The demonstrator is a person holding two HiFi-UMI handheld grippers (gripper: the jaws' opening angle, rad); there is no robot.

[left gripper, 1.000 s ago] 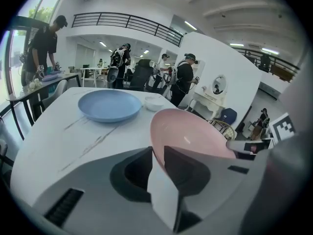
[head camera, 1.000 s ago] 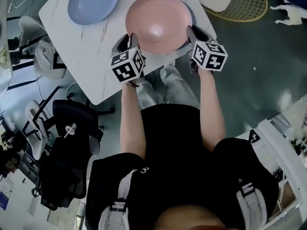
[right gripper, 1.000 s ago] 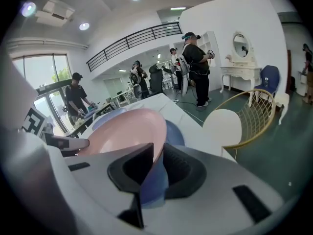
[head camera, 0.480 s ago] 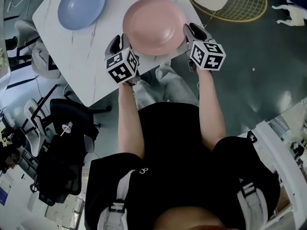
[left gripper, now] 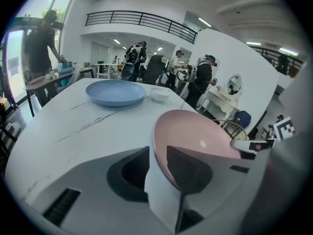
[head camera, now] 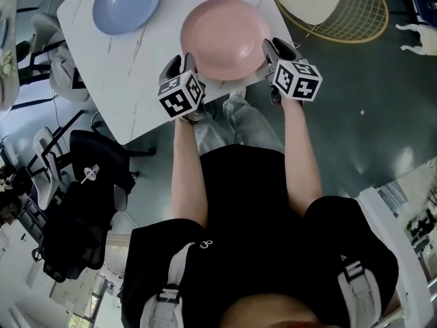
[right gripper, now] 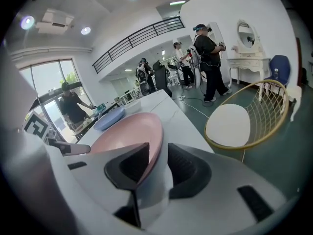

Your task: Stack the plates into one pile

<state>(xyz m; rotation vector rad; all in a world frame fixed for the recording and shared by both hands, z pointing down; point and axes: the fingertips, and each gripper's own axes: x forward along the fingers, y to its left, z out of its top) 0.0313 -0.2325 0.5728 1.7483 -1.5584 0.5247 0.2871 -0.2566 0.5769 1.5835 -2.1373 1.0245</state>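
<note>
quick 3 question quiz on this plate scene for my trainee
1. True or false: the round pink plate sits on the round pale blue plate.
2. What is between the jaws of the left tongs and right tongs? A pink plate's rim; B blue plate's rim; C nothing.
3. Which tongs are nearer the blue plate?
Key: 1 false, they lie apart on the white marbled table. 2 A; both tongs' jaws are opening. 3 left.

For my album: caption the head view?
Left gripper and right gripper, jaws opening, straddle the pink plate; blue plate apart on the white table.
</note>
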